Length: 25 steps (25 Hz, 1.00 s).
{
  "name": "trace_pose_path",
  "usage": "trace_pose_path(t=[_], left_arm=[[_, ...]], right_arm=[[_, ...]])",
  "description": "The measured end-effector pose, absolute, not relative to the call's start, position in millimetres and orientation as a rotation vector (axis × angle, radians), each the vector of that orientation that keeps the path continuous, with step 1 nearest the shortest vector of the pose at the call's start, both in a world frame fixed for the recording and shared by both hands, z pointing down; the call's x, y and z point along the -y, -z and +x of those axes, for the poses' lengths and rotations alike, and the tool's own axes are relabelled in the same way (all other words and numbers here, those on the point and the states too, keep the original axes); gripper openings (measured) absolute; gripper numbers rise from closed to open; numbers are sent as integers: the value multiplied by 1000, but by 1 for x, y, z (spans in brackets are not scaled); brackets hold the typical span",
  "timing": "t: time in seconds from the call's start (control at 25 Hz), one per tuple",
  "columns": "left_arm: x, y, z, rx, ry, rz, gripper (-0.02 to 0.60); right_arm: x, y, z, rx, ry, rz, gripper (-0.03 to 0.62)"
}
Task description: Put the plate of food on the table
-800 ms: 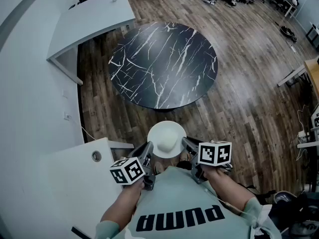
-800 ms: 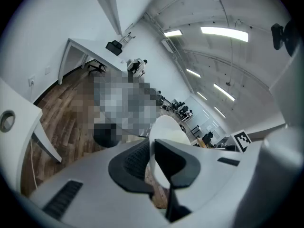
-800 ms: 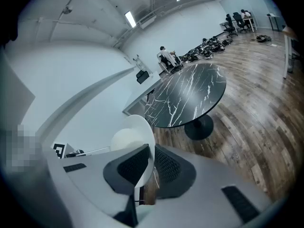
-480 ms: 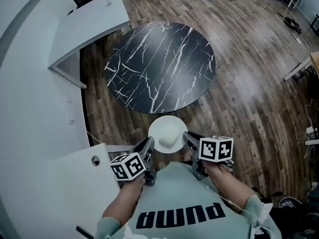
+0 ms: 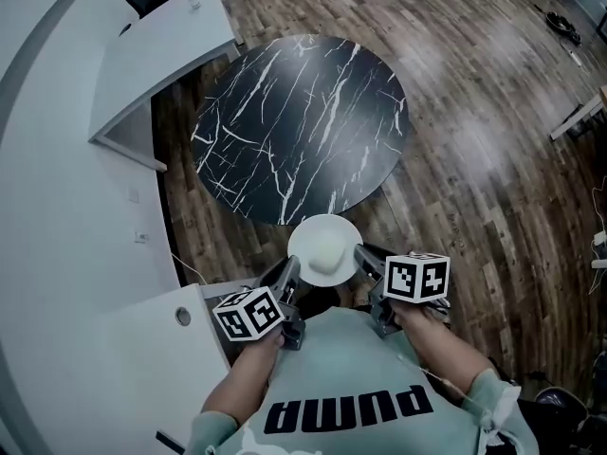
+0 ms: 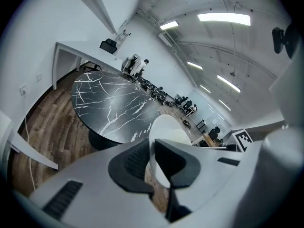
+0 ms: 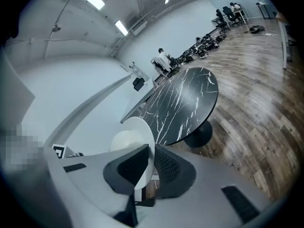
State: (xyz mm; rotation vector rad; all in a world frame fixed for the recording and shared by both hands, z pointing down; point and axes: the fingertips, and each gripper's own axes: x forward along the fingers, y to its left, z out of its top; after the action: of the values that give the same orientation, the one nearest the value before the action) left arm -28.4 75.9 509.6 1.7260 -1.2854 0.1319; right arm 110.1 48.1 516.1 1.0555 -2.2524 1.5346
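I've got the white plate [image 5: 324,222] up in the air by the near edge of the black marble table [image 5: 285,112]. My left gripper [image 5: 289,275] is clamped on its left rim and my right gripper [image 5: 364,257] on its right rim. A pale mound of food [image 5: 327,251] sits at the plate's middle.

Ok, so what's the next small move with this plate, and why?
Probably carry the plate forward over the black marble table before lowering it. The left tool and right tool each clamp its rim on opposite sides, and in the head view the plate only reaches the table's near edge, so setting it down here might leave it overhanging.
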Motion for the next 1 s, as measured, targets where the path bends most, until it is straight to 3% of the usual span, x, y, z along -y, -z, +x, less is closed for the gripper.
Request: trace_pose_path(t=[1.0], left_arm=[[113, -560, -103, 1129, -156, 1772, 41]], right_arm=[[128, -554, 37, 2081, -1513, 1220, 43]])
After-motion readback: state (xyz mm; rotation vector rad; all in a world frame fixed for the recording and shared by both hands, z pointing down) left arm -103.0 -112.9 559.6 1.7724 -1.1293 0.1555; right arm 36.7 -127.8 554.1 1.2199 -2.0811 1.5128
